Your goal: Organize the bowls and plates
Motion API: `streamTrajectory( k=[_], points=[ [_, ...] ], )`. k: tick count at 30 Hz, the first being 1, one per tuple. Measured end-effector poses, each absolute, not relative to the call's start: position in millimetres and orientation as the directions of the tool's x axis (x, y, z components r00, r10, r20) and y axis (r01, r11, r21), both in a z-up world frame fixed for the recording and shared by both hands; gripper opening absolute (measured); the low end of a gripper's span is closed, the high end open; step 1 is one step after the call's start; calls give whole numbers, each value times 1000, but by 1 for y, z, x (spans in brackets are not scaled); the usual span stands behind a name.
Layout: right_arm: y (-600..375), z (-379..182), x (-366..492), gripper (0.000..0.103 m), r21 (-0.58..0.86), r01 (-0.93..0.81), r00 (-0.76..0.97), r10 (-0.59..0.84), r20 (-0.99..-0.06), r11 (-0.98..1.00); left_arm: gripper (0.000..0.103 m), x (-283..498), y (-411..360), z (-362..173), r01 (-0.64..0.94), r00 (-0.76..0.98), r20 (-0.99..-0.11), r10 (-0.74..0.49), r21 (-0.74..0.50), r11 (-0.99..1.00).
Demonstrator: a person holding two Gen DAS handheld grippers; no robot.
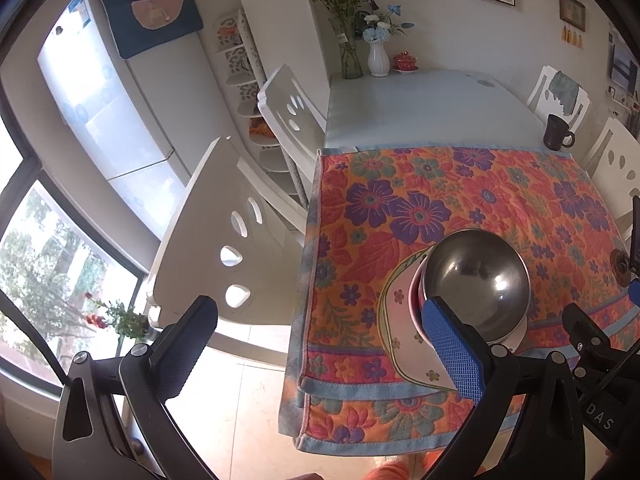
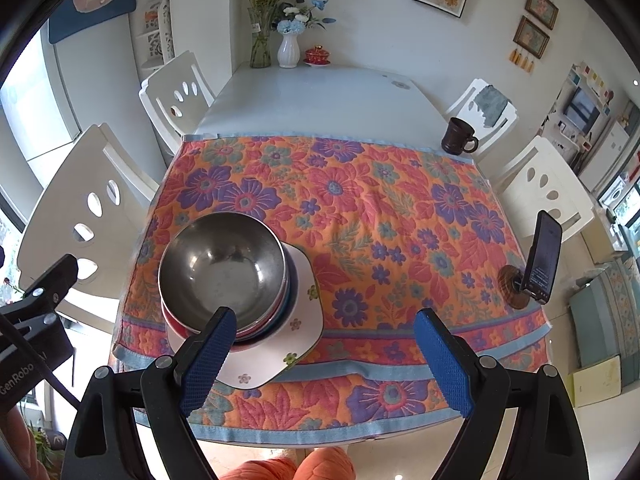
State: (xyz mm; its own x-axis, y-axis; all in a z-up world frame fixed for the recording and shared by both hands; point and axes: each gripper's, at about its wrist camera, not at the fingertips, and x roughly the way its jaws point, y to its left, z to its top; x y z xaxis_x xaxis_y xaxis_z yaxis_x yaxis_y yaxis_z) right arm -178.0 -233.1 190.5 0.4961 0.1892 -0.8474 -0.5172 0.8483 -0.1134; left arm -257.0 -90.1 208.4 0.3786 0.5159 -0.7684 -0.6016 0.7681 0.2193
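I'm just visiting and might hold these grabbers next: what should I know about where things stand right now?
Left gripper: open, empty.
Right gripper: open, empty, over the near table edge.
Steel bowl sits on top of coloured bowls, nested on the flowered plate, near the front-left of the floral cloth.
Done: everything looks stacked in one pile.
Left: probably nothing; no other plates or bowls show on the table.

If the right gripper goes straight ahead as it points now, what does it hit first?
Probably the floral cloth: the open right gripper points at bare cloth right of the steel bowl. Its left finger might graze the plate; depth unclear.
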Motion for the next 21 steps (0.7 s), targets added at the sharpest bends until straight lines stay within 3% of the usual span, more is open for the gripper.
streamTrajectory(
  k=[21],
  points=[
    [-230, 184, -174, 89, -58, -513, 460, 217, -861, 856, 102, -252, -87, 197, -577, 370, -800, 471, 200, 792]
  ],
)
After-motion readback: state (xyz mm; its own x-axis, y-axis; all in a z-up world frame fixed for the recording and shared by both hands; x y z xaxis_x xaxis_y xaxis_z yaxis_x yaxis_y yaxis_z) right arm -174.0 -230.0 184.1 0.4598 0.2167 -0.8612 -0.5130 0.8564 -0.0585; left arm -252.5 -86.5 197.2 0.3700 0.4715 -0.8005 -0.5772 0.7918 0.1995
